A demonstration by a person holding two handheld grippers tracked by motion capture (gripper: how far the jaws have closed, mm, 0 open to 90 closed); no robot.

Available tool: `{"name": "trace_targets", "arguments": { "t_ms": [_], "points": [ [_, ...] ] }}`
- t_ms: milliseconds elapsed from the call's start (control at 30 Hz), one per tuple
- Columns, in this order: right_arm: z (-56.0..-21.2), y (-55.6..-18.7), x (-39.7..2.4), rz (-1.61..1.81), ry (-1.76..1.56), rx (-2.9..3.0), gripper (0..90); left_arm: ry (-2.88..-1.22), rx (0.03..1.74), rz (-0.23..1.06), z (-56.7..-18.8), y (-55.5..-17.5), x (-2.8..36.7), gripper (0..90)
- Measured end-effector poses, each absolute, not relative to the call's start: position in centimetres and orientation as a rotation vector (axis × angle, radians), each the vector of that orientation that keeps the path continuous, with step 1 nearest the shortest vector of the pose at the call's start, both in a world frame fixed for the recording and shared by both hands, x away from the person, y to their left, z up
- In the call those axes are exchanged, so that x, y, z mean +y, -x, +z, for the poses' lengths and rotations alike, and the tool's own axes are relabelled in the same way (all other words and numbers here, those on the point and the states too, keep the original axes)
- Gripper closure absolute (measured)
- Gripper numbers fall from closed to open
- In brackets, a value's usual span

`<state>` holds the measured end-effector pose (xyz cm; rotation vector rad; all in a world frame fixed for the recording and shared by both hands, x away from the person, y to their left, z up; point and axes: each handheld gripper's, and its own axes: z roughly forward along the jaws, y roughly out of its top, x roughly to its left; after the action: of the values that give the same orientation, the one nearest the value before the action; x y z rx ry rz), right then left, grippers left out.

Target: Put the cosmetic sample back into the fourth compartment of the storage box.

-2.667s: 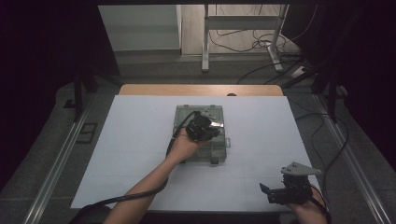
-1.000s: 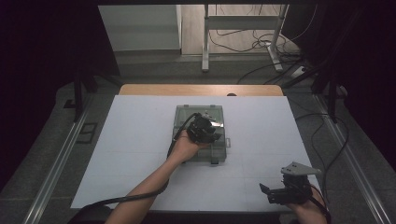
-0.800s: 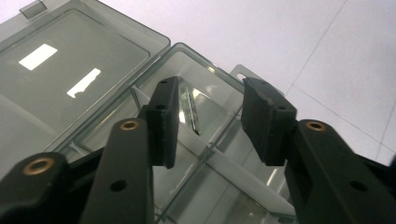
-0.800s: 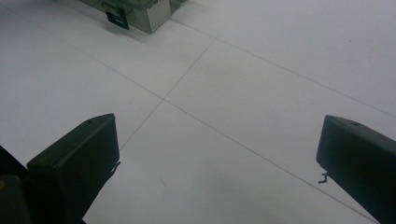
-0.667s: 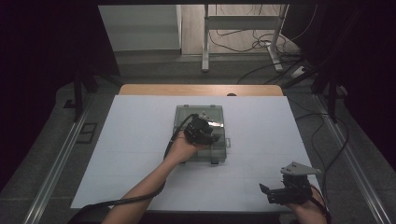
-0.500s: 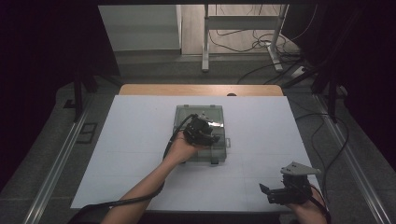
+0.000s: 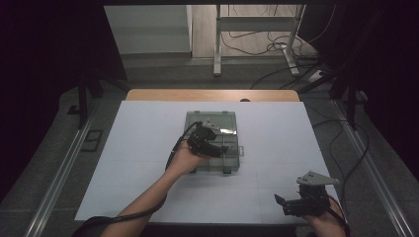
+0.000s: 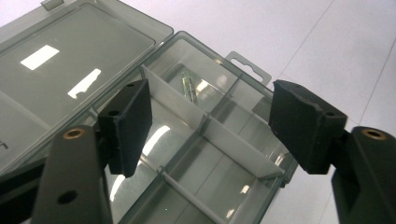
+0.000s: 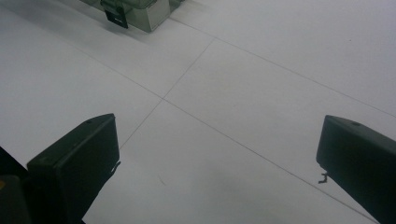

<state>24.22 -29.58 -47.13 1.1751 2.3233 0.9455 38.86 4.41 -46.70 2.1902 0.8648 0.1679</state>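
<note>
The clear grey plastic compartment box [image 7: 212, 140], lid open, sits mid-table; light, rigid, slippery, best taken by a wall edge. The left gripper [image 8: 210, 121] hovers spread above it; the right gripper [image 7: 296, 205] rests spread, near right

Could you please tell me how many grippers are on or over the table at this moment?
2. The left gripper hangs open over the open compartment box at the table's middle; the right gripper sits open near the white table's front right corner.

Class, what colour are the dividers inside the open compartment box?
Pale translucent grey-white dividers, clearest in the left gripper view.
</note>
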Motion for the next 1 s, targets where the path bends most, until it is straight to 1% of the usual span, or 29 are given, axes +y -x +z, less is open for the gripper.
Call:
{"name": "trace_targets", "arguments": {
  "t_ms": [67,200,367,567,600,1000],
  "points": [
    [-47.1,-24.2,-29.6,0.945,-1.175,2.323,0.0,-2.189,0.866,0.157,-46.7,-38.8,4.6,26.2],
    [-47.1,-24.2,-29.6,0.945,-1.176,2.322,0.0,-2.183,0.866,0.15,-46.7,-38.6,4.9,24.0],
    [-47.1,-24.2,-29.6,0.943,-1.177,2.322,0.0,-2.174,0.859,0.136,-46.6,-38.3,5.5,18.1],
    [-47.1,-24.2,-29.6,0.943,-1.177,2.322,0.0,-2.173,0.858,0.14,-46.3,-37.8,6.3,14.0],
    [-47.1,-24.2,-29.6,0.942,-1.178,2.322,0.0,-2.175,0.861,0.142,-46.2,-37.7,6.4,11.9],
    [-47.1,-24.3,-29.6,0.937,-1.181,2.324,0.0,-2.178,0.89,0.173,-46.8,-36.7,8.1,6.8]
  ]
}}
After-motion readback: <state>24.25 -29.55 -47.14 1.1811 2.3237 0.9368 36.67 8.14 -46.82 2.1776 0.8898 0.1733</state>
